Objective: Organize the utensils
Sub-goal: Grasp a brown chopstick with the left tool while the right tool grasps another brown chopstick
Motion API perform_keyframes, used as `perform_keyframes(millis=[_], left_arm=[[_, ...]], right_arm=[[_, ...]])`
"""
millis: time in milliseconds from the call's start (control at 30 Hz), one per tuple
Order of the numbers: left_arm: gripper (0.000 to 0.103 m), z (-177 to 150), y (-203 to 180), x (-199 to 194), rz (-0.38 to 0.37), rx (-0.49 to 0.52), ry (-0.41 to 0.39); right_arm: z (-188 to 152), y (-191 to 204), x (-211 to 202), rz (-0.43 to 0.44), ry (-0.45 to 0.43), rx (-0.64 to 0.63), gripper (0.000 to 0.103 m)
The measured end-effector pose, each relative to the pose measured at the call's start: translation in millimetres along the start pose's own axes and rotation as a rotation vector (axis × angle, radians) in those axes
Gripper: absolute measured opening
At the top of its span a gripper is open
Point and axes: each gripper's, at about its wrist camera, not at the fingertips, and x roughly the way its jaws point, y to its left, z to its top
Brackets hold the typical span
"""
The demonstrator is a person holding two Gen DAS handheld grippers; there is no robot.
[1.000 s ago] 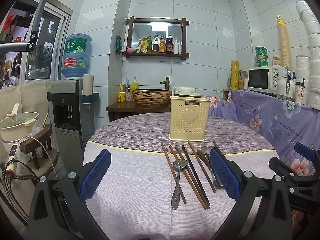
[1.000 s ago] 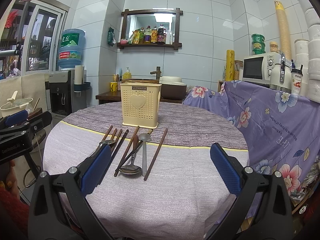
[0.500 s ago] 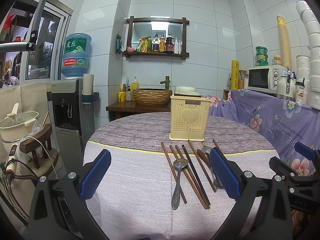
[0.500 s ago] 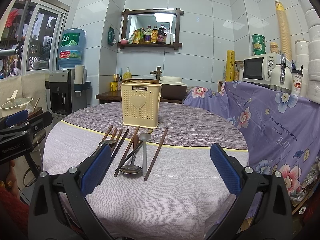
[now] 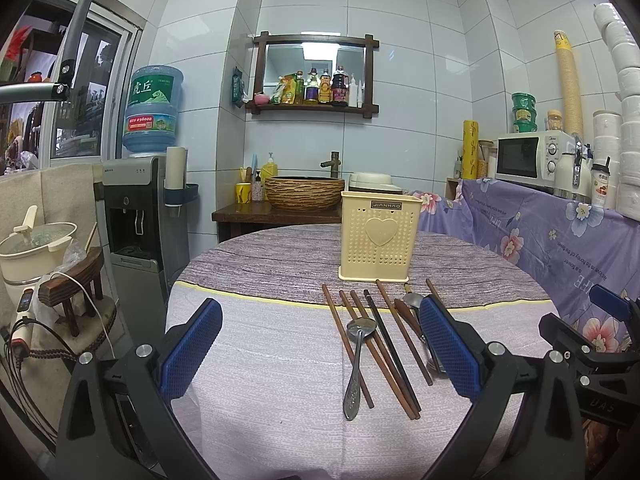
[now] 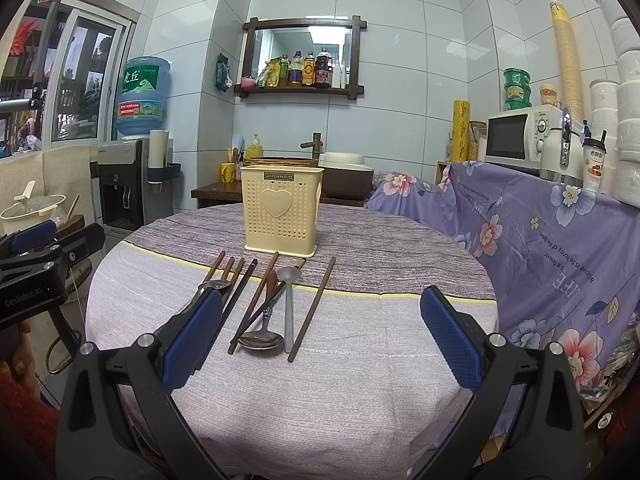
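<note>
A round tabletop [image 6: 400,380] is draped in a woven cloth, pale lilac near the cameras and streaked grey-purple farther back, with a thin yellow band between the two tones. On the darker part stands an upright utensil holder [image 6: 281,211], a cream plastic box with rounded corners, rows of small perforations and a raised heart on its front.

Just in front of it the utensils lie loose on the cloth. Slim brown wooden chopsticks [image 5: 347,342] fan out side by side, and one darker, nearly black stick [image 5: 390,346] lies among them. A shiny metal spoon [image 5: 357,362] with an embossed handle rests across the chopsticks, bowl toward the holder. In the right wrist view a second polished spoon [image 6: 260,338] lies bowl toward the camera, beside a dull grey spoon [image 6: 288,304] and a lone chopstick [image 6: 313,307].

The left gripper [image 5: 320,354] hangs above the near cloth with its fingers spread wide, blue ribbed pads [image 5: 191,350] bare, grasping nothing. The right gripper [image 6: 320,340] is likewise released and empty, its black frame matte and angular.
</note>
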Motion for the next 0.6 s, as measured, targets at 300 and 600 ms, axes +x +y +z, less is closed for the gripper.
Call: perform_keyframes(millis=[300, 600], left_arm=[[0.098, -4, 1, 5, -0.012, -0.003, 0.024], [0.098, -18, 12, 53, -0.018, 0.000, 0.242]], right_arm=[[0, 0, 4, -0.001, 0.008, 0.001, 0.098], [-2, -14, 35, -0.032, 0.127, 0.024, 0.098]])
